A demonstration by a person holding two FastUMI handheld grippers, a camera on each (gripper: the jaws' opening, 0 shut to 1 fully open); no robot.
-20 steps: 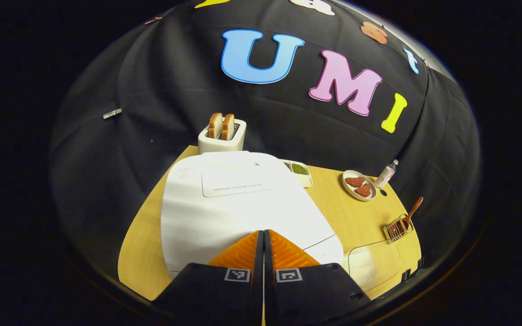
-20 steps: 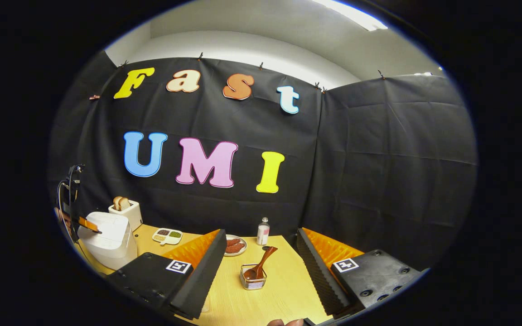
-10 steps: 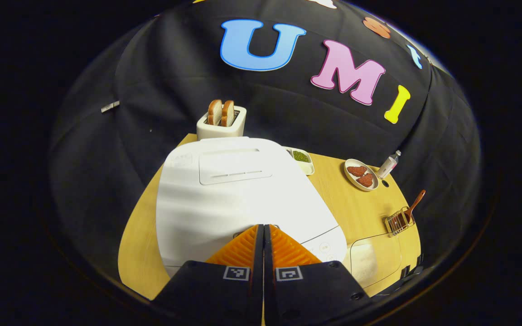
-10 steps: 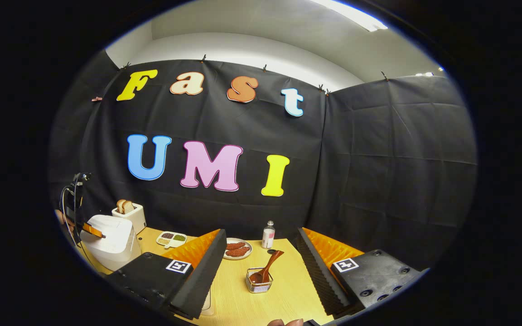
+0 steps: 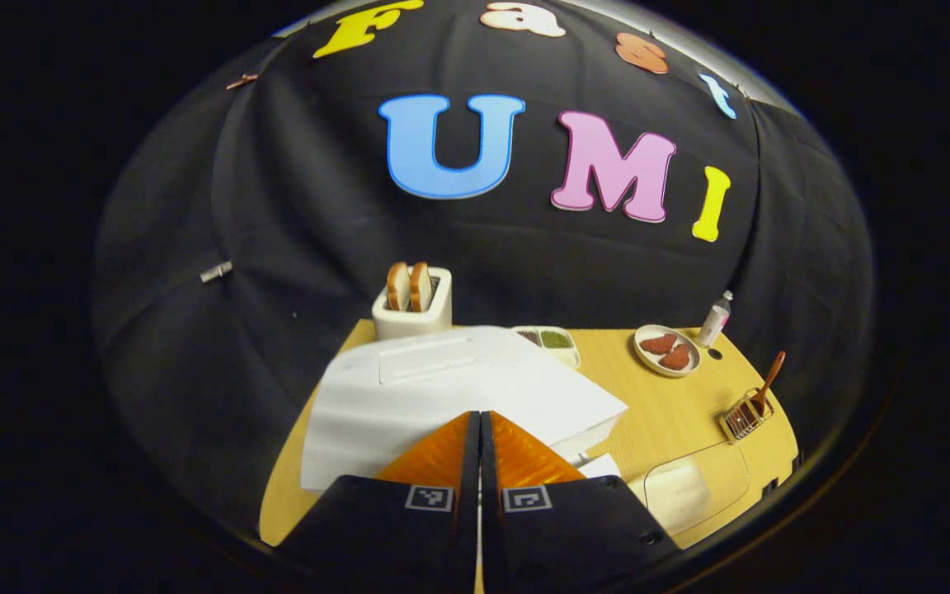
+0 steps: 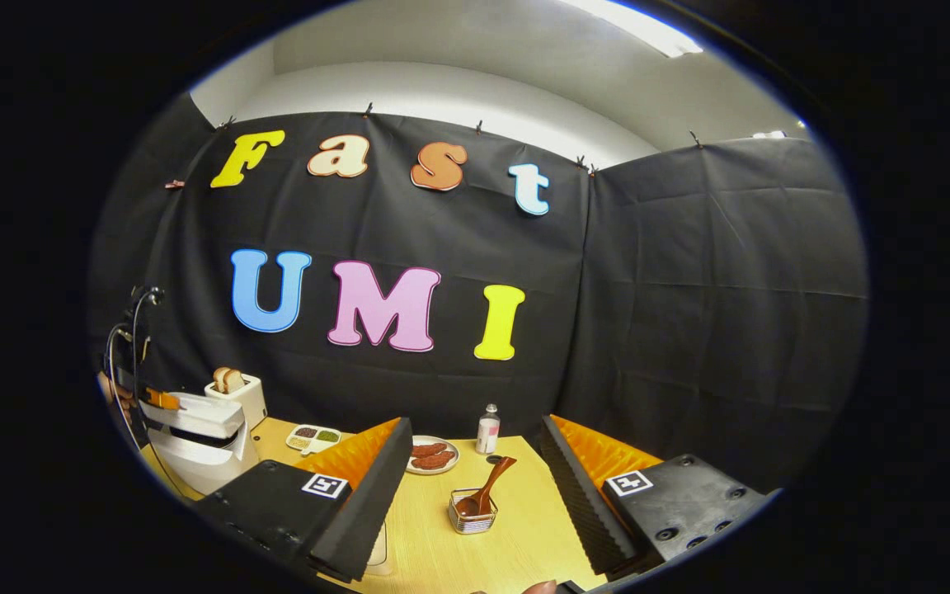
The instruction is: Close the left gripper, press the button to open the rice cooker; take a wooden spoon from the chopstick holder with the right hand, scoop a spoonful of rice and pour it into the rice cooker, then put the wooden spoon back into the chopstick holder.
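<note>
Two views, taken in turn.

Left gripper view
- Left gripper [image 5: 479, 425]: fingers pressed flat together with nothing between them, tips over the near edge of the rice cooker lid.
- Rice cooker [image 5: 450, 396]: white, at the near left of the wooden table [image 5: 665, 412]; its lid is tilted up, with a dark gap under its right edge.
- Toaster [image 5: 413, 309]: white, just behind the cooker at the far left, two bread slices upright in its slots.
- Divided dish [image 5: 553, 340]: behind the cooker's right corner, green and dark fillings.
- Plate [image 5: 666, 350]: far right of centre, two reddish-brown pieces on it.
- Bottle [image 5: 715, 318]: small, just right of the plate, at the far edge.
- Chopstick holder [image 5: 745, 417]: wire basket at the right edge of the table, well apart from the cooker.
- Wooden spoon [image 5: 770, 379]: stands in the holder, handle leaning up and to the right.
- Clear container [image 5: 693, 487]: near right, white rice inside.

Right gripper view
- Right gripper [image 6: 475, 474]: jaws wide apart, empty, held above the near part of the table.
- Chopstick holder [image 6: 472, 511]: on the table between the two fingers, farther off.
- Wooden spoon [image 6: 483, 489]: bowl down in the holder, handle slanting up to the right.
- Rice cooker [image 6: 195, 437]: far left, lid lifted off the body with a dark gap showing.
- Left gripper [image 6: 163, 401]: at the cooker's lid, held by a hand at the left edge.
- Toaster [image 6: 237, 394]: behind the cooker.
- Plate [image 6: 432, 455], bottle [image 6: 487, 429]: at the far edge, beyond the holder.
</note>
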